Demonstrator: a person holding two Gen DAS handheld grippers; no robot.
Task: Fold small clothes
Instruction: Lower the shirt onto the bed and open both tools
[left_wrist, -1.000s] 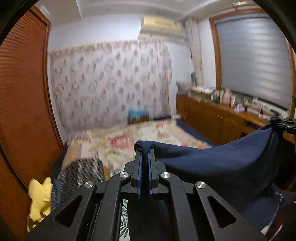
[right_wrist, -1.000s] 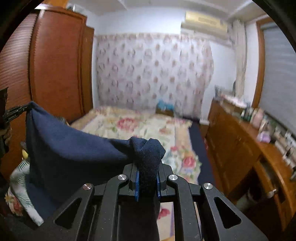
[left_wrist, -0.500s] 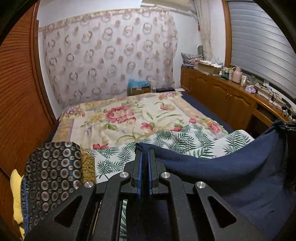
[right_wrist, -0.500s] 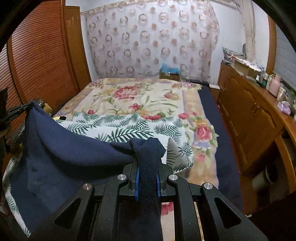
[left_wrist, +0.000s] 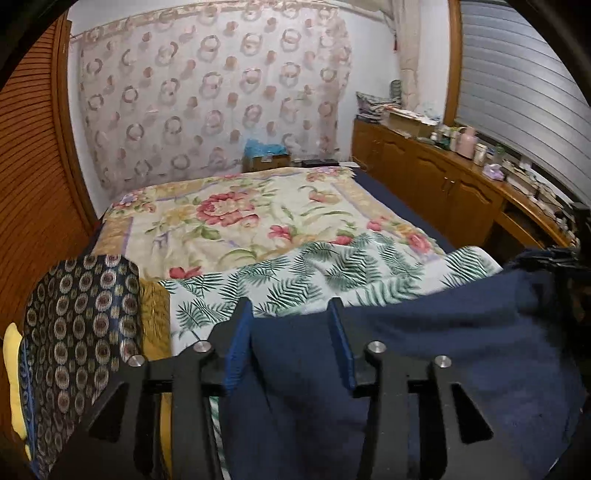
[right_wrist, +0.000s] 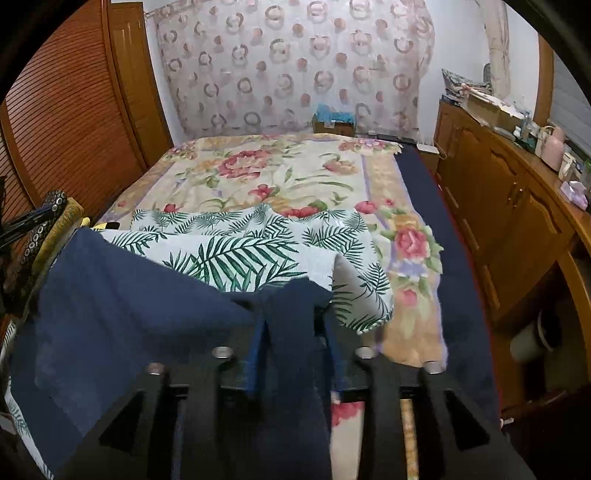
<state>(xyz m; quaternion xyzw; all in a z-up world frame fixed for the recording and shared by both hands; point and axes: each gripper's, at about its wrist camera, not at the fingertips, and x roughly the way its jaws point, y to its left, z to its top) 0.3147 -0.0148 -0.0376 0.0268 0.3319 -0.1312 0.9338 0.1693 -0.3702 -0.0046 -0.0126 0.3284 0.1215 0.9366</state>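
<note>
**Mia:** Both tools have come down toward the bed since half a second ago, and the left tool (left_wrist: 291, 314) has let go. Before, its two fingers were pinched tight on the blue cloth (left_wrist: 461, 332). Now they stand wide apart.

**Ben:** Is the cloth still between them?

**Mia:** It lies in the gap, at 6 o'clock in the left view, but the fingers do not press it. It spreads out to 3 o'clock, where a bunched corner sits high at the edge.

**Ben:** And the right tool (right_wrist: 295, 328)?

**Mia:** Its fingers have spread too. A thick fold of the blue cloth (right_wrist: 129, 295) fills the space between them. I cannot tell if they still squeeze it.

**Ben:** Where does the cloth go from there?

**Mia:** It runs out to 9 o'clock in the right view and lies on the leaf sheet (right_wrist: 240, 251).

**Ben:** What is under that?

**Mia:** The leaf sheet (left_wrist: 332, 269) lies on the flower blanket (left_wrist: 229, 218) on the bed. At 8 o'clock in the left view a dark pillow with rings (left_wrist: 81, 325) stands beside it. A wooden desk (left_wrist: 480, 192) with bottles runs along at 3 o'clock.
</note>
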